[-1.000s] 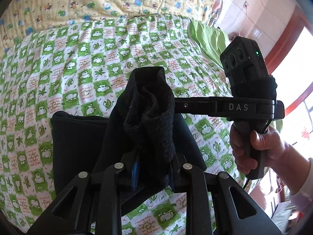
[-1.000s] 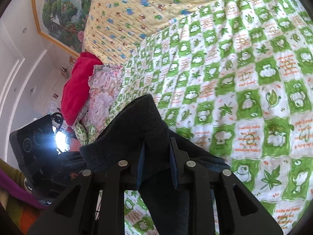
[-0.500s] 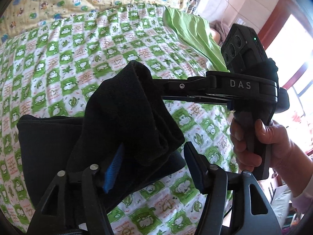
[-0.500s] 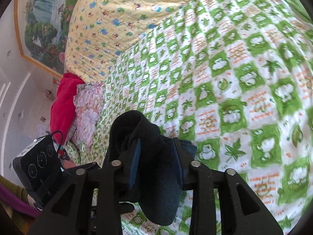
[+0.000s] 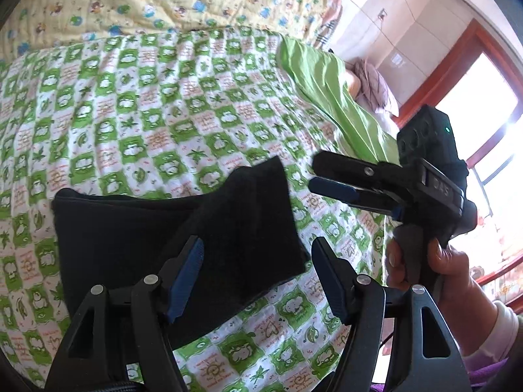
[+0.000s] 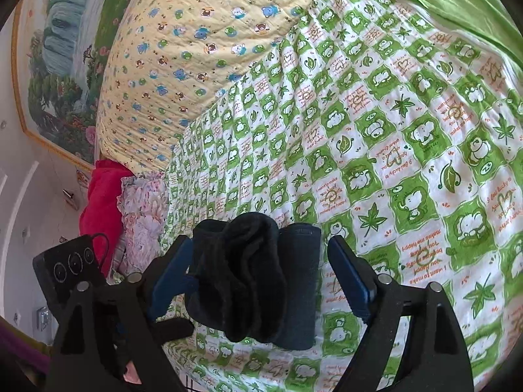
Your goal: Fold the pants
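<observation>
The black pants (image 5: 170,238) lie folded in a thick bundle on the green-and-white checked bedspread (image 5: 163,114). My left gripper (image 5: 258,254) is open, its blue-padded fingers standing either side of the bundle's raised top flap without gripping it. In the right wrist view the pants (image 6: 255,277) sit as a rumpled roll between the fingers of my open right gripper (image 6: 261,254). The right gripper also shows in the left wrist view (image 5: 313,171), open, just right of the pants, held by a hand (image 5: 434,271).
A yellow cartoon-print quilt (image 6: 202,32) lies at the head of the bed. A green sheet (image 5: 327,91) runs along the right edge. A red cloth (image 6: 101,196) and floral pillow (image 6: 140,215) lie at the left edge. A window (image 5: 480,124) is at right.
Both grippers have opened and let go of the pants. The bundle has dropped onto the bedspread, and the right gripper has drawn back to the right of it.
</observation>
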